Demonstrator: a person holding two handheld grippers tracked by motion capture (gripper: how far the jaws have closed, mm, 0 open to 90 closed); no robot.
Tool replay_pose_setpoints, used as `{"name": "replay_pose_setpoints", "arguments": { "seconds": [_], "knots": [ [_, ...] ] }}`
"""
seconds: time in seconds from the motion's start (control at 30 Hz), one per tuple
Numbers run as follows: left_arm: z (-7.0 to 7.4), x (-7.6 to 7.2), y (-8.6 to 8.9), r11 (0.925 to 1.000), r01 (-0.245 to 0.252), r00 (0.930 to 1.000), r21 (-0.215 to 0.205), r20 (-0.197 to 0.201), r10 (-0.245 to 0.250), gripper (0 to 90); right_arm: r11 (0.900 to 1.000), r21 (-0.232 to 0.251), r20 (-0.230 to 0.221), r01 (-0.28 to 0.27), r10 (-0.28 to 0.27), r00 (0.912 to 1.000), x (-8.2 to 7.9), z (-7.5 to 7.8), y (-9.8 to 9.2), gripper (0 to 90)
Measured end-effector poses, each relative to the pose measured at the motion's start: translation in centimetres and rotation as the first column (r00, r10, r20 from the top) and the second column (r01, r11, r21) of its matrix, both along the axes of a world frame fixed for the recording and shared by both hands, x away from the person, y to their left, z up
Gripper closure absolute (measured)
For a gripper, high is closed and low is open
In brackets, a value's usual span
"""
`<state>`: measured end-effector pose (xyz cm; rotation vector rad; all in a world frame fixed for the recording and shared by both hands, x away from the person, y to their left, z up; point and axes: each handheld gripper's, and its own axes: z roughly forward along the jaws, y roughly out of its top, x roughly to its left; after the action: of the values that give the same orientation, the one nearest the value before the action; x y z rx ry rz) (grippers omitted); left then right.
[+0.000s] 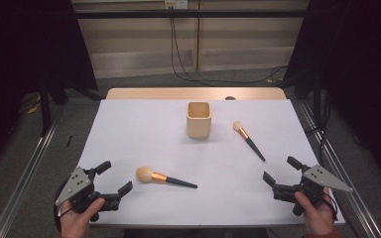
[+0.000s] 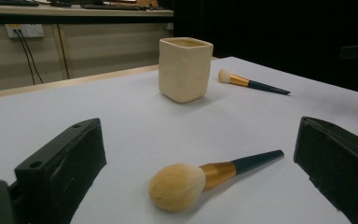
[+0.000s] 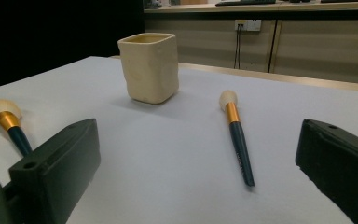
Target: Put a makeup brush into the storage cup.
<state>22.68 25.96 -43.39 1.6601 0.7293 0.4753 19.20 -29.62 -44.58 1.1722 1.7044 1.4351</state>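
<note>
- Room first: dark curtains hung at both sides, a pale panelled wall ran along the far end with black cables dropping from a socket, and grey floor with metal rails flanked the table [image 1: 129, 93].
- Table carried a white sheet [image 1: 149, 139] over nearly all of its top, with a strip of light wood left bare along the far edge.
- A cream square cup [image 1: 199, 119] stood upright on the far middle of the sheet, open side up.
- The left gripper [image 1: 116, 177] was held at the near left corner, jaws spread wide with nothing between them; the left gripper view showed its two black jaws framing the large brush [image 2: 200, 177] without touching it.
- The right gripper [image 1: 281, 171] was held at the near right corner, jaws likewise wide apart and holding nothing.
- The large brush [image 1: 163, 177] lay flat near the front, just right of the left gripper, with its round bristle head toward that gripper.
- The small brush [image 1: 248, 140] lay flat to the right of the cup, apart from it, bristles toward the far side.
- The high view alone gave the floor, rails and both hands; the gripper views added the cup's dented walls [image 3: 149, 70] and the small brush's gold collar [image 3: 232, 112] up close.
</note>
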Motion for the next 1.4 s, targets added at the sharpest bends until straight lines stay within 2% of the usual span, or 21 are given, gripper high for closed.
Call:
{"name": "replay_pose_setpoints", "arguments": {
  "seconds": [0.57,0.77,1.4],
  "knots": [
    [0.0,0.2,-0.1,1.0,-0.006,0.9996,-0.006,-0.026,0.006,2.2,1.0,0.001,-0.003,-0.028,0.028,0.9996,0.3,-0.1,0.2,0.0],
    [0.4,0.2,-0.3,1.0,0.005,0.9999,-0.007,-0.016,-0.005,2.2,0.999,0.0,-0.002,-0.038,0.038,0.9993,0.1,0.0,0.7,0.0],
    [1.7,2.8,-2.2,0.9979,0.059,0.9982,0.026,0.005,-0.059,2.4,0.999,0.001,-0.006,-0.051,0.051,0.9987,0.3,-0.1,0.7,0.0]
  ]
}}
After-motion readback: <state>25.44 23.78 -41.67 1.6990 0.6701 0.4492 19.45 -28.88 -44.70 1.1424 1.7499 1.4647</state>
